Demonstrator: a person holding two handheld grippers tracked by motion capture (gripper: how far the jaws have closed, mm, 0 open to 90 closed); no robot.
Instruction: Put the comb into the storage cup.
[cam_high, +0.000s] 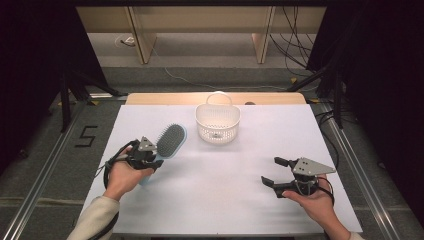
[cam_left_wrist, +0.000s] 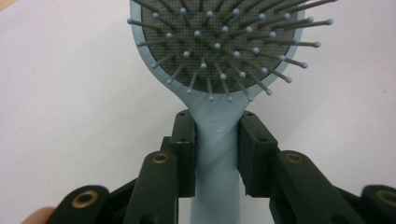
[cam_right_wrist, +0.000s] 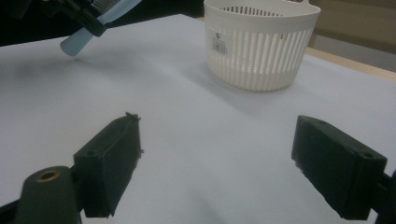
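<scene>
Hairbrush: I see a light blue paddle hairbrush (cam_high: 170, 141) on the left half of the table (cam_high: 225, 200), well left of the basket.
Long axis: in the high view the hairbrush runs from near-left to far-right, handle toward me, head away and slightly toward the basket.
Head: the bristle pad faces up toward the high camera; in the left gripper view (cam_left_wrist: 219, 42) the grey pad and its ball-tipped pins rise straight ahead of the fingers.
Handle: the free end (cam_right_wrist: 74, 44) sticks out behind the fingers and, from the right gripper view, hangs clear of the table with a faint shadow under it.
Left gripper: my left gripper (cam_high: 145, 155) has its fingers (cam_left_wrist: 184, 149) clenched on the handle just below the neck, one pad on each side, both pressing the plastic.
Right gripper: my right gripper (cam_high: 272, 171) sits over the near-right part of the table, fingers (cam_right_wrist: 109, 163) spread wide with bare table between them.
Basket: a white slatted plastic basket (cam_high: 217, 122) stands upright at the far middle of the table, apart from the hairbrush.
</scene>
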